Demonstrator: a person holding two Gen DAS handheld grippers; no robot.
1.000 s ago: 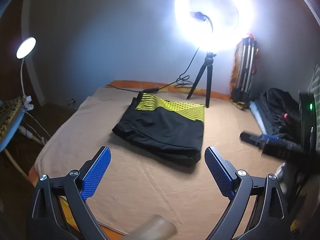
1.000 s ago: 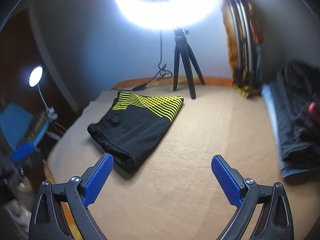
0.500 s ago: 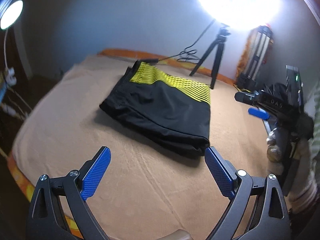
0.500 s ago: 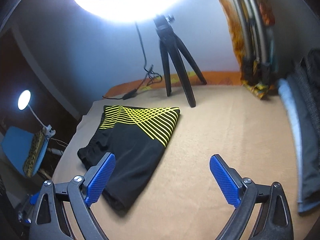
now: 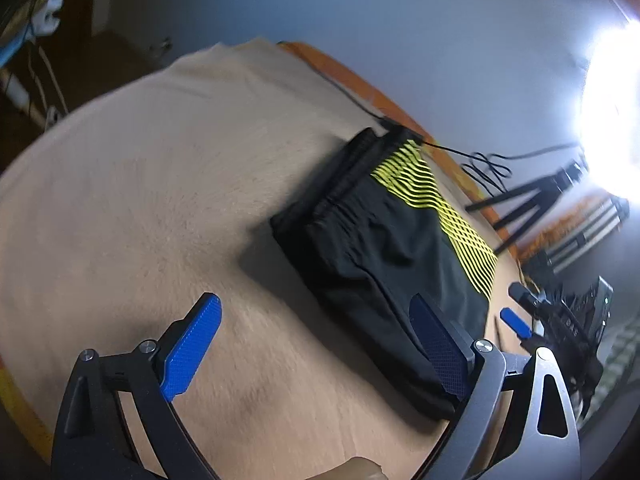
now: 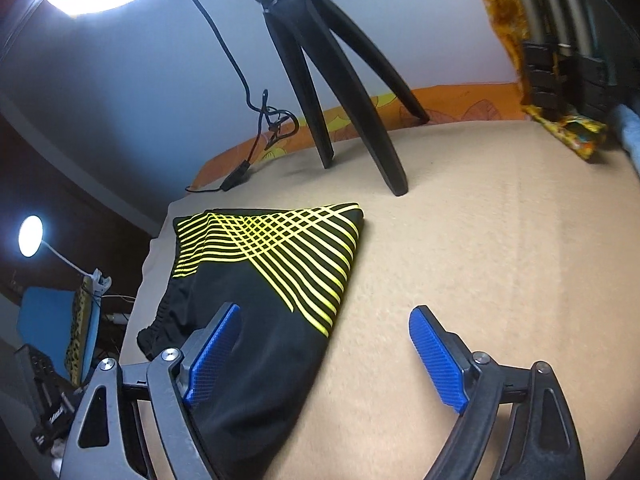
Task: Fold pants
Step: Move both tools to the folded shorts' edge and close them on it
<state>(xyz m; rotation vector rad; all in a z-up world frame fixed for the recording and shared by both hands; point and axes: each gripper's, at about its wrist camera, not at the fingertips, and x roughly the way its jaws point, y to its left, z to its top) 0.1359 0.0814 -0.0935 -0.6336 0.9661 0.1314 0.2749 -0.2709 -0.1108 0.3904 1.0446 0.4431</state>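
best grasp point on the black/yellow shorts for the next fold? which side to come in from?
Probably the near corners of the folded shorts: left gripper at the waistband-side edge, right gripper at the edge beside the bare blanket. Both are open. Come in low from the near side, one finger sliding under the stacked layers, since the garment lies flat.

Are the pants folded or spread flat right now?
Folded: the pants lie as a compact stacked rectangle on the blanket, layered edges showing, no legs spread out.
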